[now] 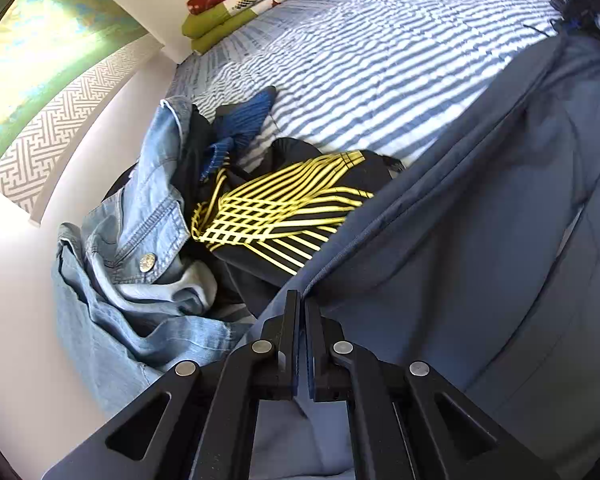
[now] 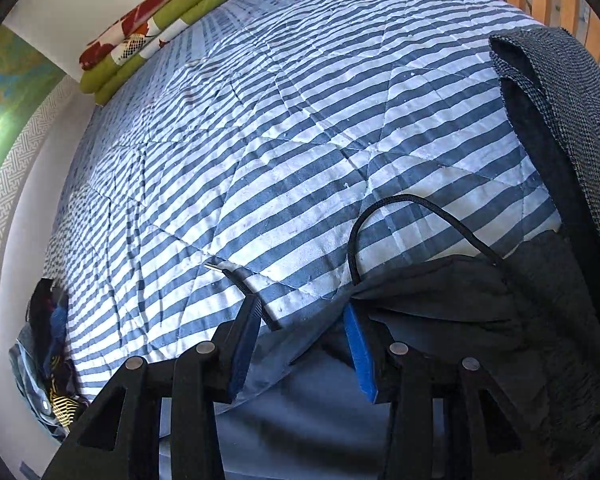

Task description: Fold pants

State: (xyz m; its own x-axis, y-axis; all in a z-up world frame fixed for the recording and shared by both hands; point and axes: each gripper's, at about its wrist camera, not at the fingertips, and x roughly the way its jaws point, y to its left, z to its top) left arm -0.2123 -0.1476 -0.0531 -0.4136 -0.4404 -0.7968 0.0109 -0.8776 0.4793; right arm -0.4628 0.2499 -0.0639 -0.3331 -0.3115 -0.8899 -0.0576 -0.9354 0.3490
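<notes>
Dark blue-grey pants lie spread over the striped bedspread, filling the right half of the left wrist view. My left gripper is shut, its tips pinching a seamed edge of the pants. In the right wrist view the same pants show their darker waistband with a black drawstring looping onto the bedspread. My right gripper stands open just over the waistband edge, with nothing held between its blue pads.
A heap of clothes lies at the bed's left edge by the wall: a denim jacket, a black garment with yellow stripes and a blue pleated piece. A folded green blanket sits far off. A dark tweed garment lies to the right.
</notes>
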